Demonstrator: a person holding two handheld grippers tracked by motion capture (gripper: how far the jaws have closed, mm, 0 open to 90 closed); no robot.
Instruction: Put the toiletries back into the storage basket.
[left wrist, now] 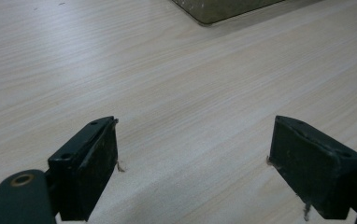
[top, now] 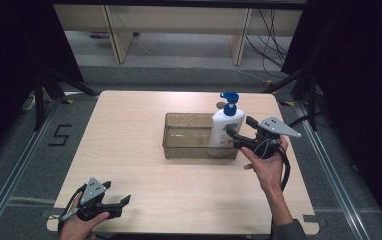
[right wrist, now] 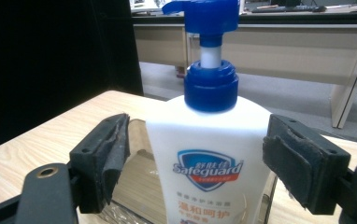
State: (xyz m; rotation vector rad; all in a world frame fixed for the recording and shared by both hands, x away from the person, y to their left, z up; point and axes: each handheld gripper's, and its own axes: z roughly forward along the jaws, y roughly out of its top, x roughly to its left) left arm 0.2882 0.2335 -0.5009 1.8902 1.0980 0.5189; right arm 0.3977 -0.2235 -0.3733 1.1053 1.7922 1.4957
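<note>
A white soap bottle [top: 226, 125] with a blue pump top stands upright in the right end of a clear shallow tray [top: 184, 150] at the middle of the table. My right gripper [top: 239, 126] reaches in from the right and is open, its jaws on either side of the bottle [right wrist: 209, 154]. The left pad [right wrist: 116, 154] stands a little off the bottle; the right pad [right wrist: 284, 158] is at its edge. My left gripper [top: 118, 192] rests open over bare wood near the table's front left corner, with nothing between its fingers [left wrist: 97, 158].
The wooden table [top: 129, 130] stands on grey floor with metal rails on both sides. Black tripod legs [top: 44, 95] stand off the far corners, and pale desks line the back. A corner of the tray [left wrist: 223, 9] lies ahead of the left gripper.
</note>
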